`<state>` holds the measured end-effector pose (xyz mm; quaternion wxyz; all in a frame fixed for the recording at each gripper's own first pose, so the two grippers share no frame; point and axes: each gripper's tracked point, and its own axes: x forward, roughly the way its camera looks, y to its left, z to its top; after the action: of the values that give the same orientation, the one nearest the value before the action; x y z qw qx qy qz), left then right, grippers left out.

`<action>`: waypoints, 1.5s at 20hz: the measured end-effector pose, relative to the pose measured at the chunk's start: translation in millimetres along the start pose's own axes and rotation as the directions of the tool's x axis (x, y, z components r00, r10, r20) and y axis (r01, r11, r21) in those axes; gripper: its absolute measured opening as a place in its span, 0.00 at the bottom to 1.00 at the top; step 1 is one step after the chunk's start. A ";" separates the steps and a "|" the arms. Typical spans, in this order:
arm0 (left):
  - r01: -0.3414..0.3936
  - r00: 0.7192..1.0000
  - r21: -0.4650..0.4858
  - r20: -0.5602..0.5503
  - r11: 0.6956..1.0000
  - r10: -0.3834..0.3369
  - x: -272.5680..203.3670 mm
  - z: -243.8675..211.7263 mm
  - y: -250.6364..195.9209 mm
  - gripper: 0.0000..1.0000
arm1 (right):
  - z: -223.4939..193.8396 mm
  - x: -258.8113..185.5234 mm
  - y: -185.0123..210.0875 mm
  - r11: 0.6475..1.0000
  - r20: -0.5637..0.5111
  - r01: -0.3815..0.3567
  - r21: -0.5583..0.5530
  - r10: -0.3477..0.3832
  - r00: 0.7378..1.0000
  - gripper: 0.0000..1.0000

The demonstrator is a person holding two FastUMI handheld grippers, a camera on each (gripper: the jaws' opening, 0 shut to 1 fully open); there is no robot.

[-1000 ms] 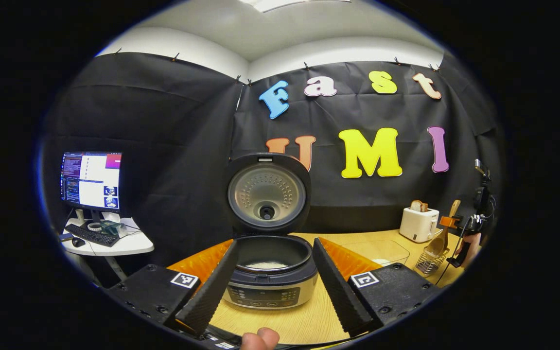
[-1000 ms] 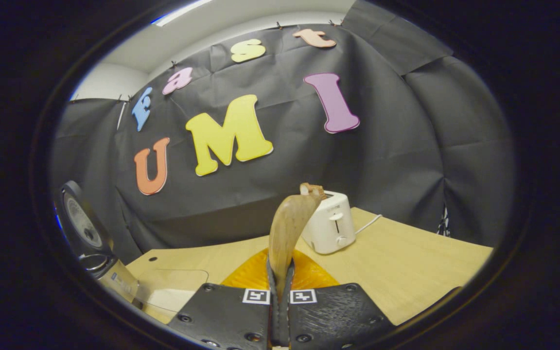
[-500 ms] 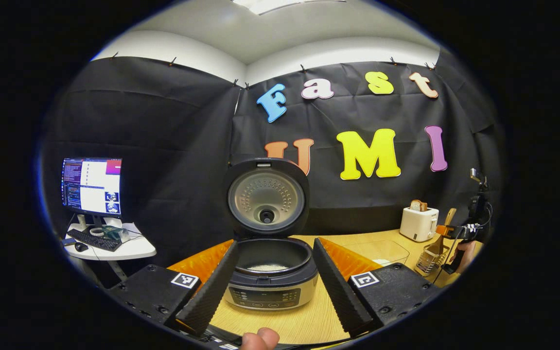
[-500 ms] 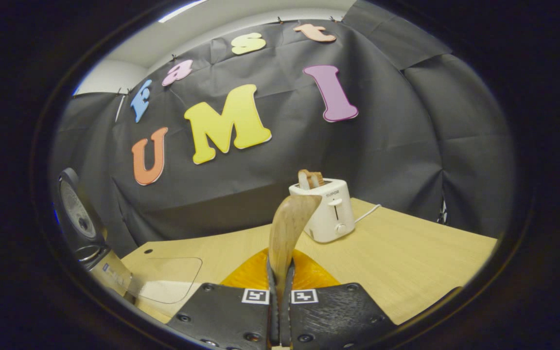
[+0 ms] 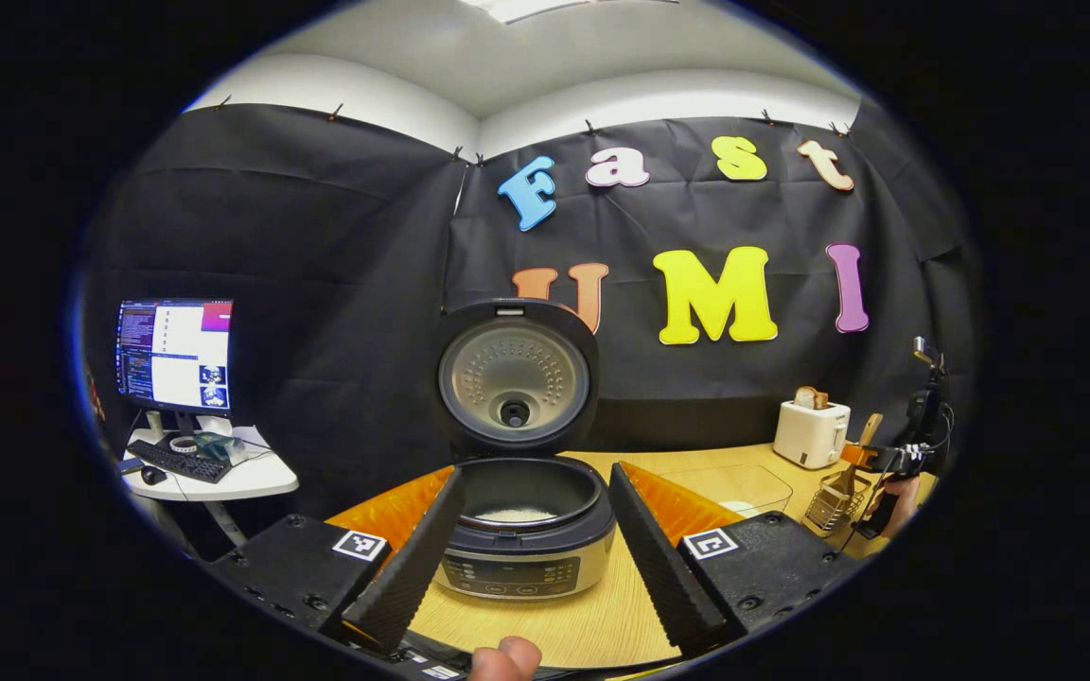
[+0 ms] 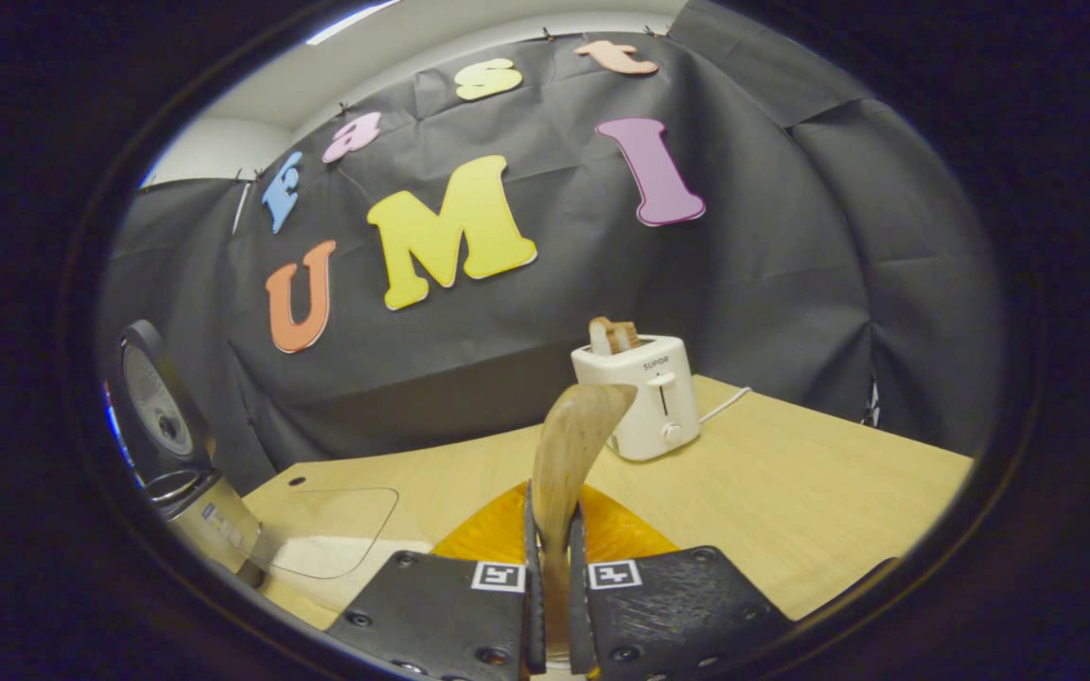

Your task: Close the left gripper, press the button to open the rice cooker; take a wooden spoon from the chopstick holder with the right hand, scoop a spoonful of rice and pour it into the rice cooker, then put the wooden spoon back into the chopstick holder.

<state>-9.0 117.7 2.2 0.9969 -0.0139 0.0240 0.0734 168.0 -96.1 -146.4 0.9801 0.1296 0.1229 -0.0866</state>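
Note:
The rice cooker (image 5: 526, 549) stands with its lid (image 5: 515, 383) raised, and white rice (image 5: 515, 515) lies in its pot. My left gripper (image 5: 531, 558) is open, its fingers either side of the cooker's front without touching it. At the far right of the left gripper view, my right gripper (image 5: 886, 462) holds the wooden spoon (image 5: 851, 468), whose lower end stands in the wire chopstick holder (image 5: 827, 509). In the right gripper view, my right gripper (image 6: 553, 515) is shut on the wooden spoon (image 6: 575, 440), which rises between the fingers.
A white toaster (image 6: 644, 397) with bread stands at the back of the wooden table (image 6: 791, 511). A clear container (image 6: 332, 530) sits between the toaster and the rice cooker (image 6: 162, 426). A monitor (image 5: 174, 352) stands on a side table (image 5: 223, 478) at left.
My right gripper has sunk with the spoon, which now stands lower in the chopstick holder. Its fingers look slightly further apart. The left gripper has hardly moved.

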 end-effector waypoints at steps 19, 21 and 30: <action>0.075 0.996 -0.005 0.039 0.997 -0.074 -9.6 14.6 -55.7 0.98 | -2.1 -68.7 -38.1 0.999 -0.042 -0.013 -0.037 0.011 0.999 0.94; 0.061 0.998 0.009 0.028 0.998 -0.061 -8.2 22.7 -52.5 0.98 | -0.3 -85.1 -52.1 0.998 -0.018 0.015 -0.061 -0.016 1.000 0.95; 0.105 0.994 0.091 0.020 0.990 -0.107 57.9 111.9 -31.4 0.98 | 37.1 -137.3 -27.4 0.981 0.105 -0.123 -0.149 0.140 0.985 0.95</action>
<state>57.9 98.6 111.8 0.9993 0.0304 0.0140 0.0192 39.5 -113.5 -81.9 0.9959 0.0623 0.0631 -0.0199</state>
